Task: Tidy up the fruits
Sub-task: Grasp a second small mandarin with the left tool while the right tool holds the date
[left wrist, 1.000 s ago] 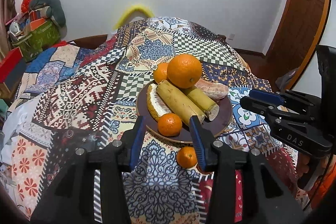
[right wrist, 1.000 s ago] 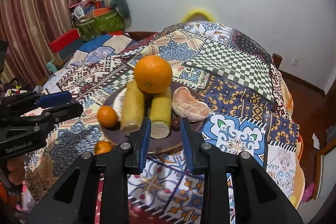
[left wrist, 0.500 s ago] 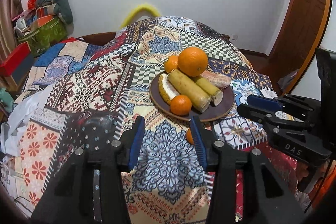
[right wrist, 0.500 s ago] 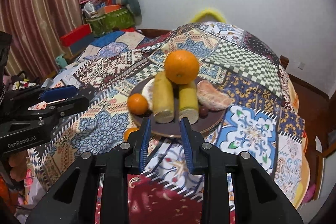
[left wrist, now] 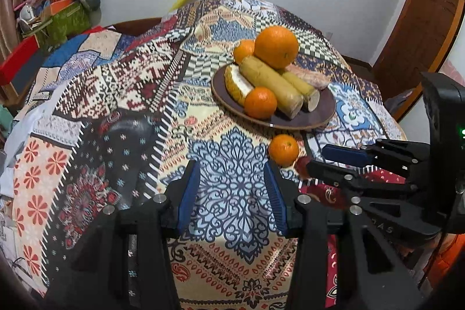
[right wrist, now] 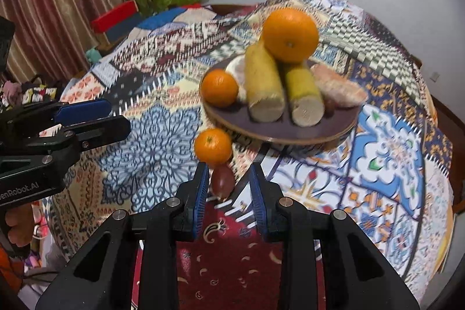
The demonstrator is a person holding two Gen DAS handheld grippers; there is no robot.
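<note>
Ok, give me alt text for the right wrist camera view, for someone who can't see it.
Open right tongs hover over a patterned tablecloth, a small dark red fruit between their tips and a loose mandarin just beyond. Behind sits a brown plate piled with fruit, a large orange on top.

The right tool (right wrist: 229, 185) hangs with its blue pads spread, a small dark red fruit (right wrist: 222, 181) between their tips. A mandarin (right wrist: 213, 146) sits just beyond it on the patterned cloth (right wrist: 151, 147), near the brown plate (right wrist: 279, 127) piled with fruit. The left tool (right wrist: 96, 118) reaches in from the left.
</note>
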